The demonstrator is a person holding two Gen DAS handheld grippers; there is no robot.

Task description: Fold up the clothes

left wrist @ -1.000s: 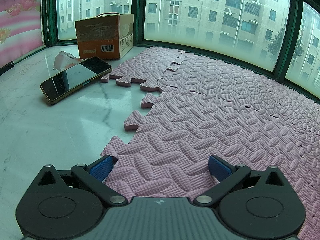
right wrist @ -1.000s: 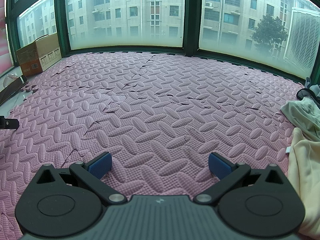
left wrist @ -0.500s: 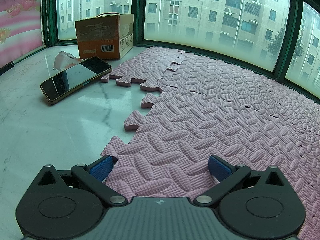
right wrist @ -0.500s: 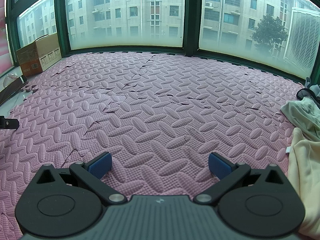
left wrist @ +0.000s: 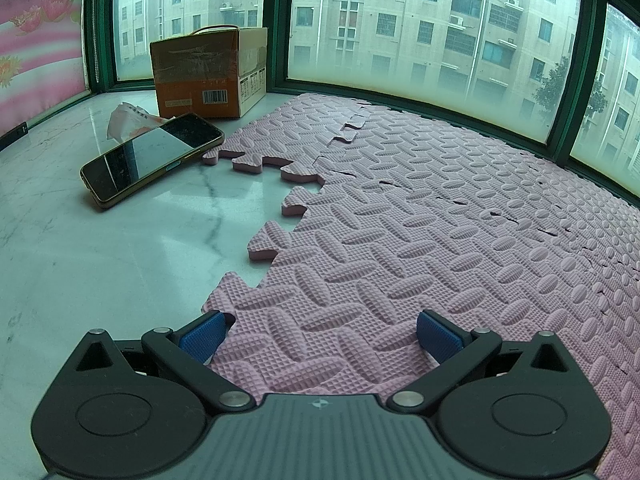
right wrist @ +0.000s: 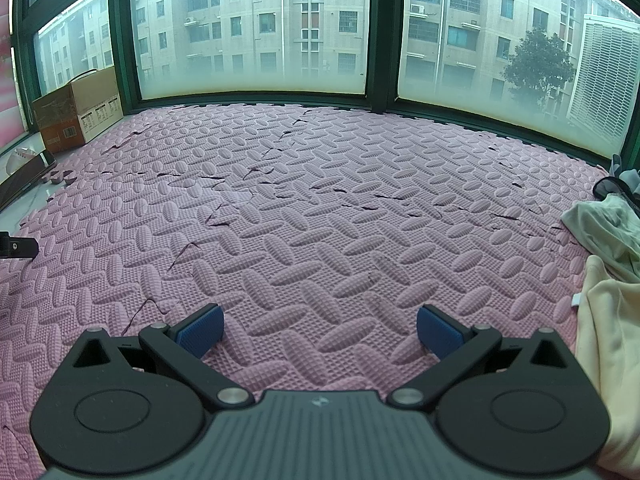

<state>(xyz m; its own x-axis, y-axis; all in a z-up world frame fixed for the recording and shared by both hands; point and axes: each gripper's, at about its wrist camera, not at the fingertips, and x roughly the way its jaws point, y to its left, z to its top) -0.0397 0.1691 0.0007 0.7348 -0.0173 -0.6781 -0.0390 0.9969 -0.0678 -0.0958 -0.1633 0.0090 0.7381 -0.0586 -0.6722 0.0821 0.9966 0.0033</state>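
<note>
A pile of clothes lies at the right edge of the right wrist view: a cream garment (right wrist: pixel 612 332) in front and a pale green one (right wrist: pixel 604 228) behind it, partly cut off by the frame. My right gripper (right wrist: pixel 320 330) is open and empty, low over the pink foam mat (right wrist: pixel 320 208), left of the clothes and apart from them. My left gripper (left wrist: pixel 320 332) is open and empty over the mat's left edge (left wrist: pixel 360 240). No clothes show in the left wrist view.
A phone (left wrist: pixel 152 160), a crumpled wrapper (left wrist: pixel 128 116) and a cardboard box (left wrist: pixel 208 72) sit on the marble sill (left wrist: pixel 100 260) left of the mat. Green-framed windows (right wrist: pixel 380 32) close the far side. The left gripper's tip (right wrist: pixel 16 249) shows at the right view's left edge.
</note>
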